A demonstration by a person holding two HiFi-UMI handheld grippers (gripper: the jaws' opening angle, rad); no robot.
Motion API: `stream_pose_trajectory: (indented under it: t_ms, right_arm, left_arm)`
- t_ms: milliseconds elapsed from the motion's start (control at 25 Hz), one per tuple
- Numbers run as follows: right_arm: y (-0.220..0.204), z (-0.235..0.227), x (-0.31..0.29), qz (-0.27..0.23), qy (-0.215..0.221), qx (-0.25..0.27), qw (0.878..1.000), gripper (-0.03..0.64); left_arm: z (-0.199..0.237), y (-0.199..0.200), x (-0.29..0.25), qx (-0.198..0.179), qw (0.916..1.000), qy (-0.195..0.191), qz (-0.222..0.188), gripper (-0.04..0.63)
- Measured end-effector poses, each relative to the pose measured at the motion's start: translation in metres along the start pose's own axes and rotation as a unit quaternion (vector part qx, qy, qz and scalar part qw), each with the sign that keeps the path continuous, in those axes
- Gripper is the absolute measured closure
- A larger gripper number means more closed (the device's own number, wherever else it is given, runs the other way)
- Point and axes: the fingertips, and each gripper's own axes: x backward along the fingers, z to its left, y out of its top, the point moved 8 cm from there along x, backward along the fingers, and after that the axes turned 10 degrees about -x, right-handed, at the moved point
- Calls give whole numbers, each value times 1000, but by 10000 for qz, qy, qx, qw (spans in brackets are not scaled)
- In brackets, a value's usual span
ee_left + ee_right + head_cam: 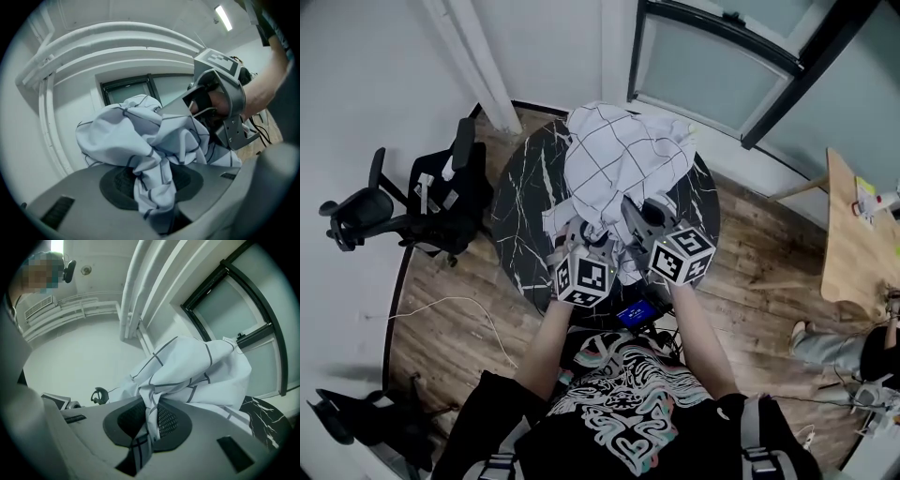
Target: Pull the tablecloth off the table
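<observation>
Over the near edge of the table (pixel 520 211), the left gripper (pixel 154 190) and right gripper (pixel 147 425) each pinch a tablecloth (pixel 614 159) fold; a sudden tug could slip those thin folds free.

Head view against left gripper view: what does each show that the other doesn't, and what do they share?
Head view only: the black marble table and an office chair. Left gripper view only: the left claw shut on a fold of the tablecloth, and a ceiling light. Both: the bunched tablecloth and the right claw.
</observation>
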Motion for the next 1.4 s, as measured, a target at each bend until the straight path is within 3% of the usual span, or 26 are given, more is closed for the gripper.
stream_pose_trajectory:
  t_ms: [800,1400]
  right_arm:
    - [26,30,19,-479,95,309,9983,580]
    - [20,38,27,-484,146,184,9986,581]
  left_arm:
    - [8,34,21,-224,9986,272,-404,431]
    - [-1,33,34,-227,9985,343,-367,431]
